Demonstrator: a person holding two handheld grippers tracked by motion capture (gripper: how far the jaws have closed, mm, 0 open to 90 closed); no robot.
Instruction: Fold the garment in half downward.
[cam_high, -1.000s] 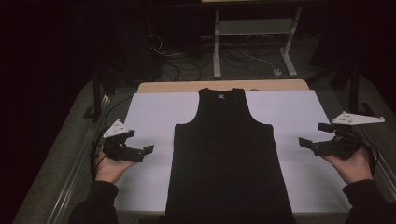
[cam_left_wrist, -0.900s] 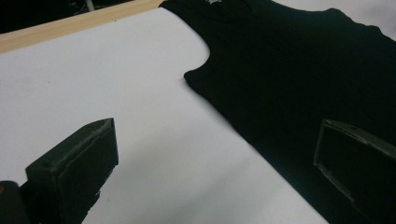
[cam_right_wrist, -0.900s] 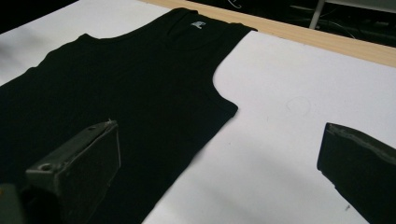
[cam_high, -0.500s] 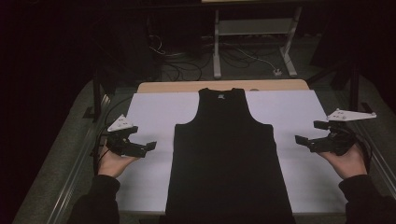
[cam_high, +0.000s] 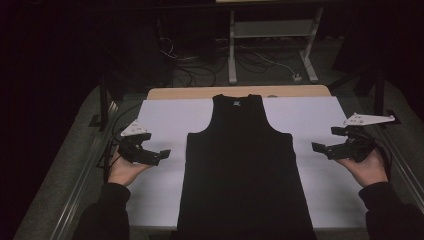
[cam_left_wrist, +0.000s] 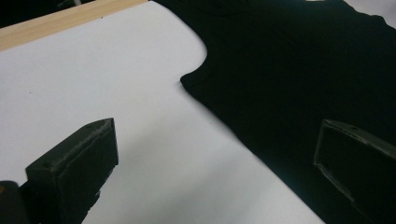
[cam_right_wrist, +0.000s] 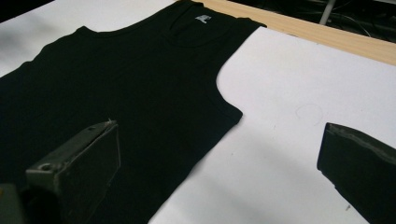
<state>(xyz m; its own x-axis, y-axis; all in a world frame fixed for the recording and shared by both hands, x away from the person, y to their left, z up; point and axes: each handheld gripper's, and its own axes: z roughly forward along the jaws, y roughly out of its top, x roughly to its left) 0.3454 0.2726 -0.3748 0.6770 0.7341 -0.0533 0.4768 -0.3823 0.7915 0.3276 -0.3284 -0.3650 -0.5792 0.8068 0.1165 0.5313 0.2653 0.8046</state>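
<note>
A: Where's the top?
B: Flat on the white sheet in the middle of the table, neck at the far end, hem toward the person. The high view takes in its whole outline.
A: And the grippers?
B: The left gripper hangs just off the top's left edge, the right gripper off its right edge, neither touching it. Both jaws stand wide, holding nothing.
A: What do the gripper views add?
B: The left one shows the armhole curve close up; the right one shows the neck label and a faint ring on the sheet.
</note>
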